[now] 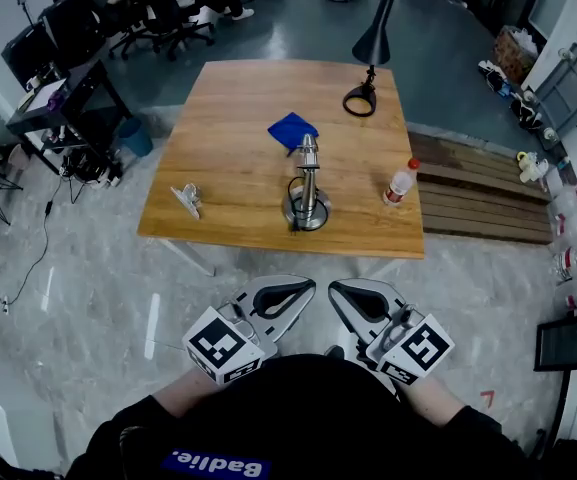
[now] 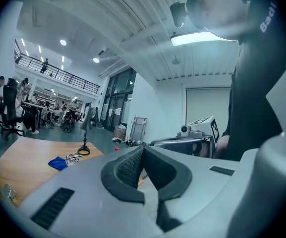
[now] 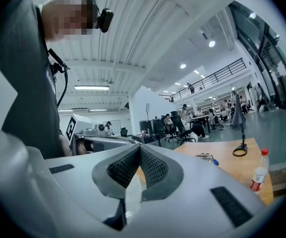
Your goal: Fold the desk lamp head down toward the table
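The black desk lamp (image 1: pixel 372 43) stands at the far right of the wooden table (image 1: pixel 228 183), its cone head raised on a thin arm above a ring base. It also shows small and far off in the left gripper view (image 2: pixel 85 130) and the right gripper view (image 3: pixel 239 118). My left gripper (image 1: pixel 306 288) and right gripper (image 1: pixel 334 291) are held side by side close to my body, well short of the table's near edge. Both are shut with nothing between the pads, as seen on the left gripper (image 2: pixel 143 152) and the right gripper (image 3: pixel 139 155).
A blue cloth (image 1: pixel 293 130) lies mid-table, with a silver metal stand (image 1: pixel 308 183) on a round base in front of it. A plastic bottle (image 1: pixel 400 182) stands at the near right, a small white clip (image 1: pixel 187 199) at the near left. Office chairs and desks (image 1: pixel 88 38) fill the back left.
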`<act>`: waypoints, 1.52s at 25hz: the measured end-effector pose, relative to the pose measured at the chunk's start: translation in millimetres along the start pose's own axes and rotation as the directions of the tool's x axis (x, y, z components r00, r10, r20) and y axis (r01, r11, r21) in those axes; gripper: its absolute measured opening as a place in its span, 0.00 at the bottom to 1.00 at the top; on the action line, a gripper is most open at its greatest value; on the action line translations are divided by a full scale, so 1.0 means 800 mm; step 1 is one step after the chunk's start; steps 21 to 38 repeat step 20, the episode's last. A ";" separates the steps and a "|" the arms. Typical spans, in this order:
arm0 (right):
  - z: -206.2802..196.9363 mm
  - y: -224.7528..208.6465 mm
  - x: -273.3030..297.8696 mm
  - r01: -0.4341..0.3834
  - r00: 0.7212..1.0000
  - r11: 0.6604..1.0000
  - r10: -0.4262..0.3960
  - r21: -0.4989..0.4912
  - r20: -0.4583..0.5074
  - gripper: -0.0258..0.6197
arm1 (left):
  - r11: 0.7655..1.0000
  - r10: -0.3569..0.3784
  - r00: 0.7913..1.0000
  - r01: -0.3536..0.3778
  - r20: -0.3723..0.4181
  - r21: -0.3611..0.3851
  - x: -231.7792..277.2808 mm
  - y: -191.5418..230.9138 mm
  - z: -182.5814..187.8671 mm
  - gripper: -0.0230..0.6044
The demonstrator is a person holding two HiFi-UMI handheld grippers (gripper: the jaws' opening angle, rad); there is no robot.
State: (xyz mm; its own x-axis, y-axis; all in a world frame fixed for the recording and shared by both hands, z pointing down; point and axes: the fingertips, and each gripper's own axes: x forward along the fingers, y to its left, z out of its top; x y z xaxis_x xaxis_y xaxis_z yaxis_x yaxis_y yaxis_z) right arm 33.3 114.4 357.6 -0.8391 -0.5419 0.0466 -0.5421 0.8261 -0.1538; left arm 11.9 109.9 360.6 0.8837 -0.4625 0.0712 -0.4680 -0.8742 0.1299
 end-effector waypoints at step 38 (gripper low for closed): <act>-0.003 0.004 0.008 -0.012 1.000 1.000 0.012 0.003 -0.017 0.05 | 1.000 0.011 1.000 -0.011 -0.020 -0.010 -0.006 -0.003 -0.006 0.05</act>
